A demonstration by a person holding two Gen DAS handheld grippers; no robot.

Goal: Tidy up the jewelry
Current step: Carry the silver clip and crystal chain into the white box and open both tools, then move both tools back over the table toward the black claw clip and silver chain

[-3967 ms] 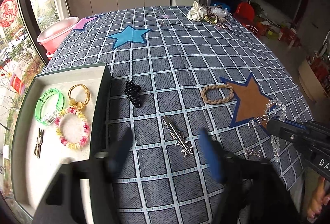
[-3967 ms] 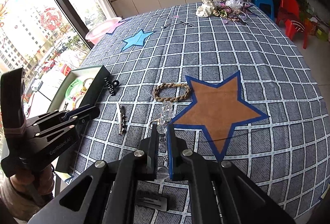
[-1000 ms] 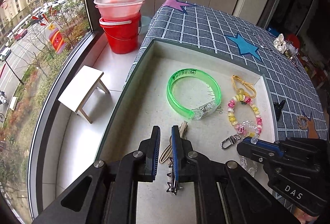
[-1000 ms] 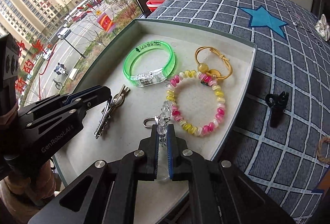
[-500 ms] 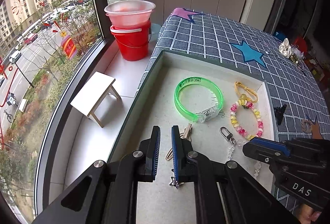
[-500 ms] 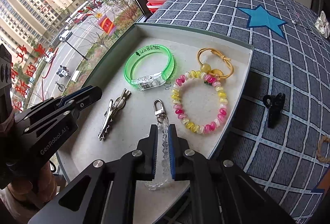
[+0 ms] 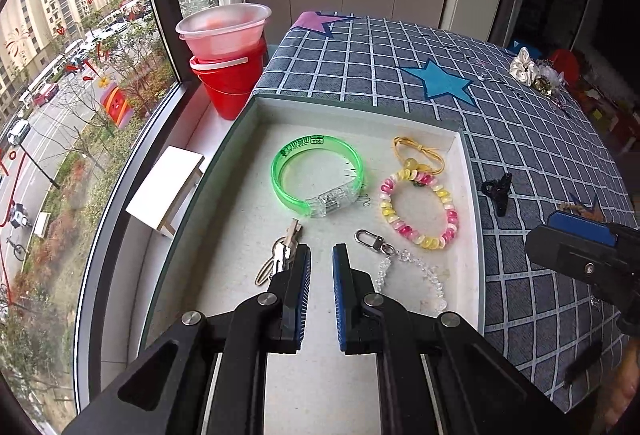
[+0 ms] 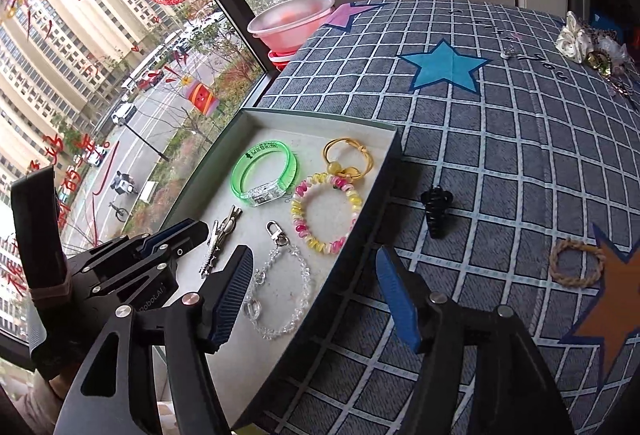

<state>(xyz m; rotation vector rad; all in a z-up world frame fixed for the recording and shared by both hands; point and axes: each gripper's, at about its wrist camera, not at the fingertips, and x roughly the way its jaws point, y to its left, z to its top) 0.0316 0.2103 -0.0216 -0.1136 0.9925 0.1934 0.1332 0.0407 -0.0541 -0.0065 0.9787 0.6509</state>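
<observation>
Right gripper (image 8: 316,291) stood wide open and empty above the tray's near edge, its jaws spread to either side of the rim. Left gripper (image 7: 320,275) hung over the tray (image 7: 466,155) with only a narrow gap between its jaws and nothing between them.

Inside the tray lay 6 pieces. Nearest the grippers, the clear bead chain (image 8: 280,287) with its metal clasp rested flat, free of both grippers, and the silver hair clips (image 7: 282,253) lay just beside the left gripper's tip. Farther in sat the pink and yellow bead bracelet (image 7: 420,207), touching the yellow hair tie (image 7: 418,155), with the green bangle (image 7: 318,175) beside them.

Outside the tray, on the checked cloth of the counter (image 8: 500,139), the black claw clip (image 8: 436,211) lay near the tray's wall, and the braided rope bracelet (image 8: 576,263) rested farther off at the edge of an orange star. At the far end of the counter a small heap of scrunchies and trinkets (image 8: 592,43) waited too.

Judged from this, the sorting looked perhaps halfway done: several pieces were in the tray, while the claw clip, the rope bracelet and the far heap had yet to be gathered. The claw clip seemed the likeliest next pick, being closest.
</observation>
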